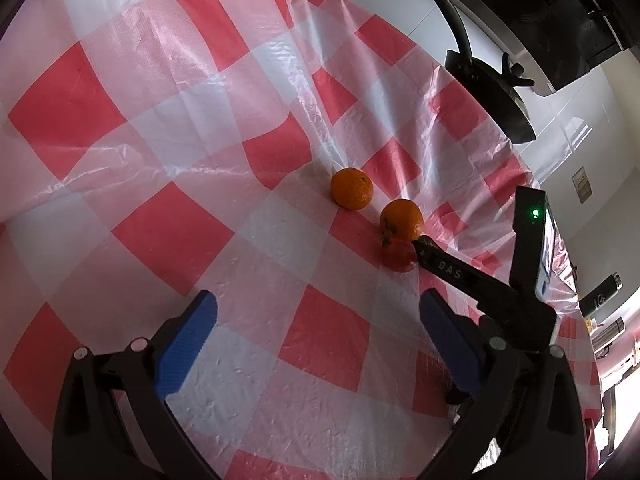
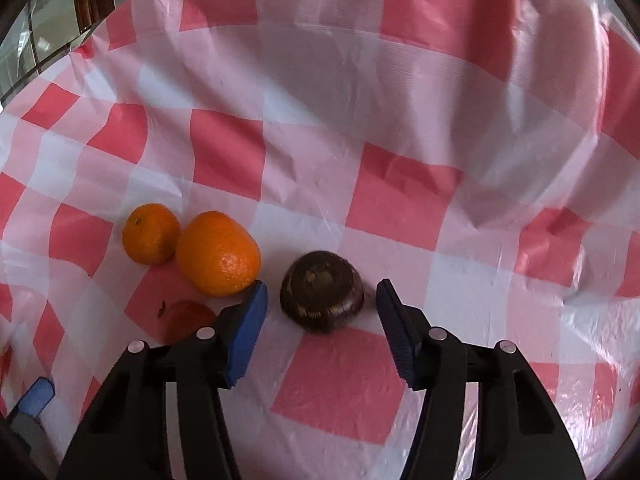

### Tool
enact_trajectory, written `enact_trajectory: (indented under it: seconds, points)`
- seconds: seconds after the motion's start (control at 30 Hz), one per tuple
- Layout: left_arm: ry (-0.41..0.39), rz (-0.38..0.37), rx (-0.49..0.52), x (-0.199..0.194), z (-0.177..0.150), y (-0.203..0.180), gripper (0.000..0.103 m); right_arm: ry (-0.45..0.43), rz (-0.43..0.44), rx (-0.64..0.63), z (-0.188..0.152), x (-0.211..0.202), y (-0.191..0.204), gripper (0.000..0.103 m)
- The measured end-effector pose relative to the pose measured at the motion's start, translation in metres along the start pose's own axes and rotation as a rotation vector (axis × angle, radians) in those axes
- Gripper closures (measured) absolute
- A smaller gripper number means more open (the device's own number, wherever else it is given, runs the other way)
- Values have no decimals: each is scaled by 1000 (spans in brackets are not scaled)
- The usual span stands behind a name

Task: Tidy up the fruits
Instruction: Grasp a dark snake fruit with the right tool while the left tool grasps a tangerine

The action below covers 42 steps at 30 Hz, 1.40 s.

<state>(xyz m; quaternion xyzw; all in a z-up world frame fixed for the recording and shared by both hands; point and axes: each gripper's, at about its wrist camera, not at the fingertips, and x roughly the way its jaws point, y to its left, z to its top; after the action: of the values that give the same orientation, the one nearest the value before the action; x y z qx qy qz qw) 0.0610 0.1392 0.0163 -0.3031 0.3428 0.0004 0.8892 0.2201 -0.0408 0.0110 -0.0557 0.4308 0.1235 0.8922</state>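
right gripper [image 2: 320,300] fingers apart around brown fruit [image 2: 322,298], not touching | risk: left finger [image 2: 248,320] nudged big orange [image 2: 218,252] (round, could roll) | left gripper [image 1: 316,320] fingers apart, empty

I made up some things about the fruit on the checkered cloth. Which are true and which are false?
1. Two oranges lie on the cloth. True: the small orange and the big orange lie side by side.
2. The right gripper squeezes the dark brown fruit. False: its jaws stand either side, not pressing.
3. The left gripper holds an orange. False: its jaws are open and empty.
4. A red fruit lies next to the big orange. True.
5. The tablecloth is blue. False: red and white checks.
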Motion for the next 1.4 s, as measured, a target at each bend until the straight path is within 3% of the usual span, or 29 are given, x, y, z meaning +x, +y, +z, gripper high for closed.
enact_trajectory:
  seconds: [0.03, 0.17, 0.37, 0.53, 0.83, 1.07, 1.13, 1.2, 1.27, 1.4]
  points:
    - [-1, 0, 0, 0, 0, 0, 2, -2, 0, -2, -2, -2, 1, 64]
    - [0, 1, 3, 0, 0, -1, 2, -21, 0, 34, -18, -20, 0, 65]
    - [1, 2, 7, -1, -1, -1, 2, -88, 37, 248, -74, -77, -35, 65]
    - [5, 0, 14, -1, -2, -3, 2, -139, 81, 395, -102, -94, -69, 64]
    - [23, 36, 135, 1, -10, -26, 2, -209, 187, 524, -109, -98, -100, 64]
    - [101, 91, 241, 44, 5, -61, 2, -212, 207, 523, -110, -99, -101, 64]
    - [98, 87, 198, 58, 22, -63, 2, -214, 210, 523, -110, -99, -100, 64]
    - [65, 85, 86, 65, 42, -55, 2, -215, 214, 522, -111, -100, -101, 64]
    - [15, 154, -15, 71, 62, -46, 3, -214, 216, 517, -111, -100, -100, 64]
    - [7, 260, 10, 97, 87, -51, 7, -207, 215, 507, -109, -98, -97, 64]
